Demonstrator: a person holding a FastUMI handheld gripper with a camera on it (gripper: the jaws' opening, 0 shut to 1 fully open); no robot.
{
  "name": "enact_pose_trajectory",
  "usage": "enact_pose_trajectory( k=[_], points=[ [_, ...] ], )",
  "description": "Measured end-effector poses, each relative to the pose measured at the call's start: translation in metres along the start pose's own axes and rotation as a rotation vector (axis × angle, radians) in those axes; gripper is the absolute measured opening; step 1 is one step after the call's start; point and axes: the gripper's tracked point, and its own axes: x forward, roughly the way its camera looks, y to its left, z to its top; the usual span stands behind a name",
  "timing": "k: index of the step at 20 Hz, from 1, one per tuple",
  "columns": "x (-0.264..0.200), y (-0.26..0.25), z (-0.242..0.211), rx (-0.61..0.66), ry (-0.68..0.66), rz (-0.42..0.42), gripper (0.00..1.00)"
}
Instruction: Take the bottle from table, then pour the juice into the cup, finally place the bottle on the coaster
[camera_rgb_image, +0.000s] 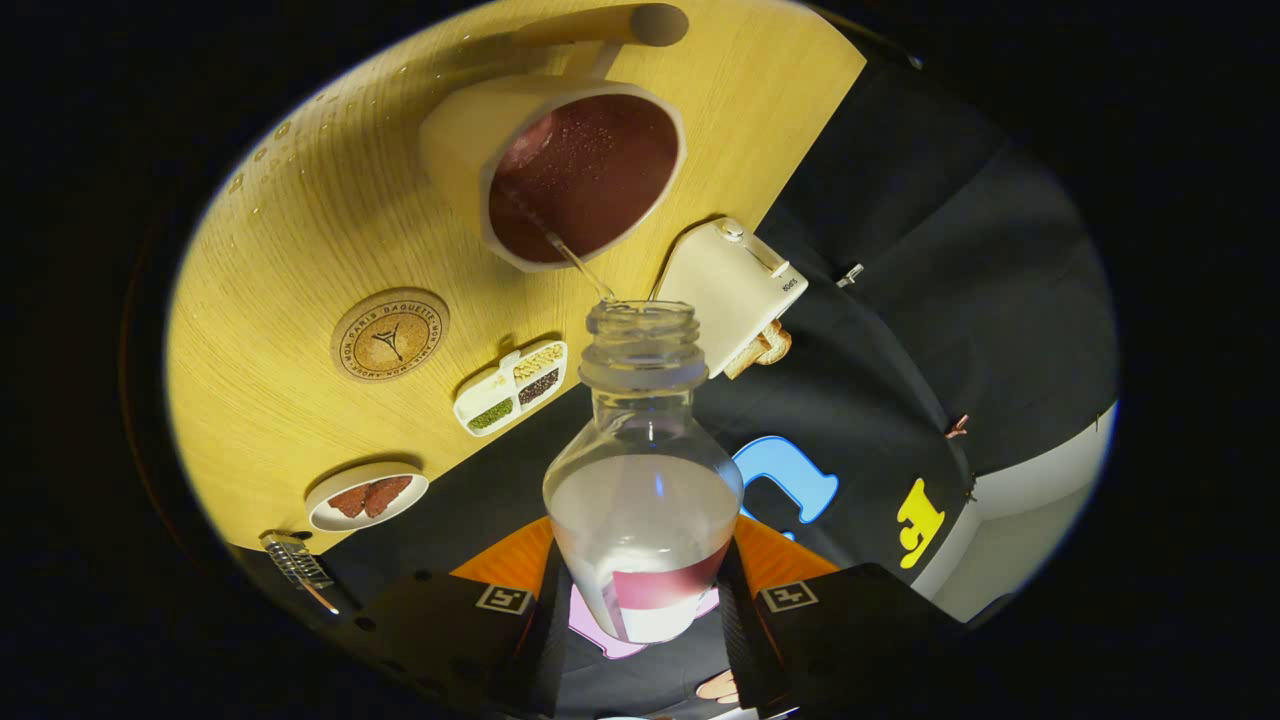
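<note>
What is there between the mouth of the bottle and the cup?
In the gripper view, a thin stream of juice runs from the bottle, which the gripper holds, into the cup.

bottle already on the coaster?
No, the bottle is tilted in the tongs, a thin stream running from its mouth into the cup; the coaster is bare.

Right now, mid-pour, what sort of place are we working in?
Likely a mock kitchen or breakfast setup in a booth: a wooden table holding a cup of juice, a toaster with bread and a divided snack dish. The jaws grip the bottle.
</note>
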Motion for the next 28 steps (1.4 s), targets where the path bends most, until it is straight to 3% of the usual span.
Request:
enact_pose_trajectory(
  k=[7, 28],
  points=[
    [0.008, -0.019, -0.003, -0.086, -0.033, -0.059, 0.67],
    [0.001, -0.022, -0.005, -0.077, -0.040, -0.090, 0.67]
  ],
)
